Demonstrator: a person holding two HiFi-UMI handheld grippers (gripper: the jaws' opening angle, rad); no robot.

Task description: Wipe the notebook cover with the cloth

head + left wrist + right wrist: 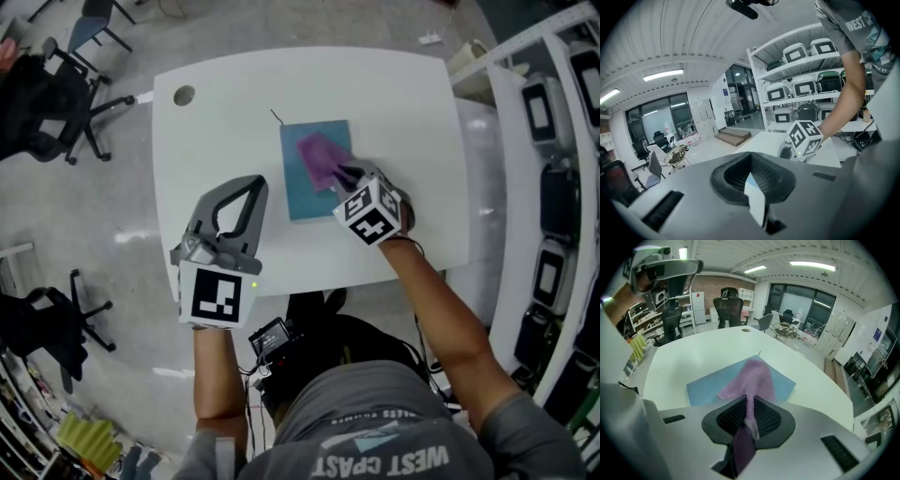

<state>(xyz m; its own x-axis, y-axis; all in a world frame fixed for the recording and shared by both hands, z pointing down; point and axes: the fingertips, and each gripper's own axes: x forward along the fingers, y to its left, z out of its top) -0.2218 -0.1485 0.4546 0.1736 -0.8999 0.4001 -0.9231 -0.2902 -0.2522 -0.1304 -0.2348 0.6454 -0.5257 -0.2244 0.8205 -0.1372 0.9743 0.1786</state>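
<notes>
Here, cloth (754, 378) inside right claw (749, 398)

Purple cloth (757, 376): soft fuzzy pile, matt. Blue notebook cover (708, 383): smooth, matt, card-like. White worktop (225, 122): smooth, faint sheen. Grey right gripper (749, 406): matt plastic shell; jaws faced with black ribbed pads (766, 417). Grey floor (122, 216): polished, glossy reflections.

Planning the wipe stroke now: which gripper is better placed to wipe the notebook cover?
Right. The right gripper is clamped on the purple cloth, which already lies on the blue notebook. The left gripper is over the table beside the notebook, jaws together, holding nothing.
</notes>
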